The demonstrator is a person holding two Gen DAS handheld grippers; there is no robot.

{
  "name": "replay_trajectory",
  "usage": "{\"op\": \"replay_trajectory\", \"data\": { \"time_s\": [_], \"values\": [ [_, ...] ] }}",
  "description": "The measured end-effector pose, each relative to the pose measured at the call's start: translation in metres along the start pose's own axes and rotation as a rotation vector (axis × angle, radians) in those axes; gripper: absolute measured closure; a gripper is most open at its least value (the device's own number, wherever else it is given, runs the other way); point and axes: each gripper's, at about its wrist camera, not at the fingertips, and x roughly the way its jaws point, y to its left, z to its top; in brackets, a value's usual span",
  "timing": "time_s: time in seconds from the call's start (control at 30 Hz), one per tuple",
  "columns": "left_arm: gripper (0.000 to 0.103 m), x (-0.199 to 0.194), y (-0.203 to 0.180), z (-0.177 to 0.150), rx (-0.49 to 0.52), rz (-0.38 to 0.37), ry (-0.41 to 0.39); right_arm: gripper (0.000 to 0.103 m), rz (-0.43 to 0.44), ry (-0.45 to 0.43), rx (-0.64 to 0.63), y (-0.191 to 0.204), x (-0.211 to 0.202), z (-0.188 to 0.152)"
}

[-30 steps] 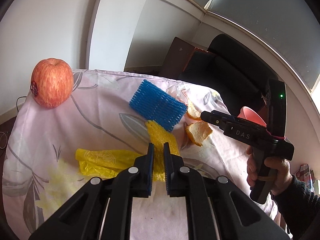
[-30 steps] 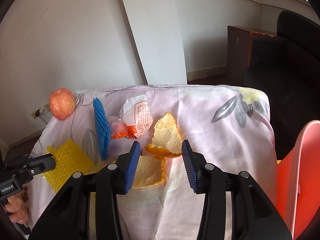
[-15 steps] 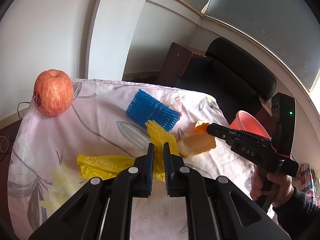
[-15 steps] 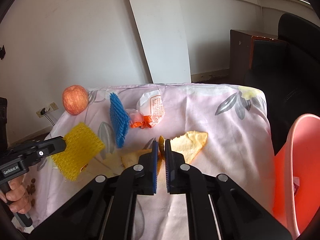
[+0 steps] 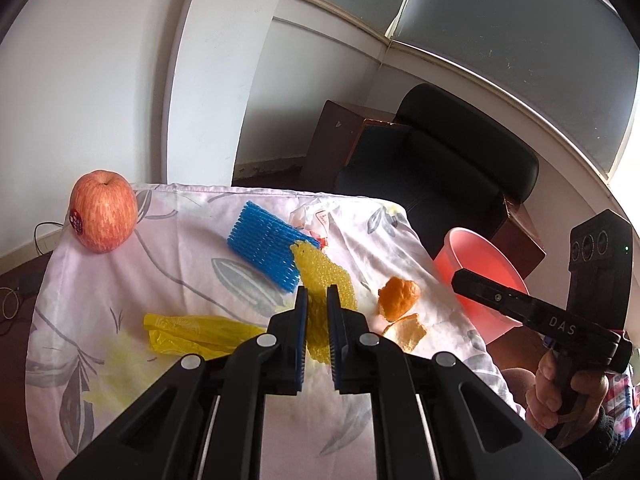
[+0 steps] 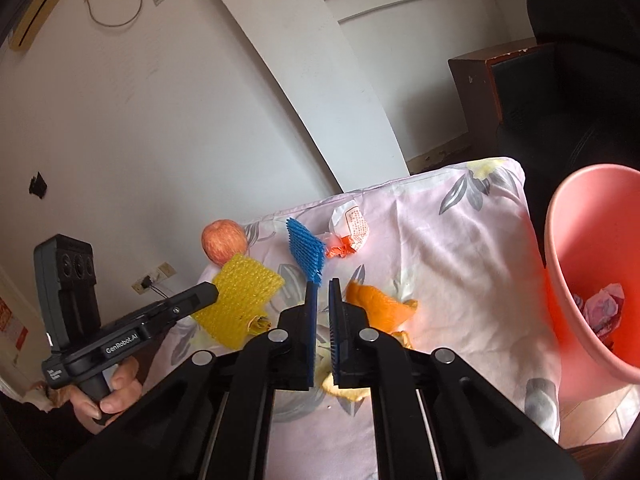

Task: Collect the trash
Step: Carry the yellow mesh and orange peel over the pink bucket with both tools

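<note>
Clamped tight between the pads of the left gripper (image 5: 317,291): the yellow foam net (image 5: 324,272), gripped at its near end, with the long axis running straight on from the fingers toward the far side, and, from the right wrist view, seemingly lifted clear of the worktop (image 5: 100,280). Closed together as well, the right gripper (image 6: 323,283), but with nothing visible in the narrow gap. Just right of its fingers, the curled orange peel (image 6: 376,304), apparently apart from the tip in the left wrist view, so not certain whether an edge is pinched. To the right of both, past the right edge of the worktop, the pink bin (image 6: 576,248), mouth open toward the worktop, already with some crumpled paper inside. Nearer to it, by judgement: the right gripper. For the net, then, probably a carry to the right over the peel, far end leading toward the mouth.
</note>
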Motion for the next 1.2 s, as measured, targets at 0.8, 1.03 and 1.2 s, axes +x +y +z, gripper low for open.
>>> {"op": "replay_trajectory", "data": {
  "time_s": [0.8, 1.03, 1.2],
  "values": [
    [0.094, 0.002, -0.023, -0.013, 0.016, 0.007, 0.052, 0.063, -0.141, 0.118, 0.041, -0.045, 0.037, -0.014],
    [0.094, 0.009, -0.023, -0.009, 0.004, 0.025, 0.064, 0.085, -0.137, 0.134, -0.002, -0.046, 0.06, -0.011],
    [0.094, 0.008, -0.027, -0.002, 0.012, 0.043, 0.061, 0.098, -0.119, 0.112, -0.003, -0.043, 0.052, -0.008]
  ]
}}
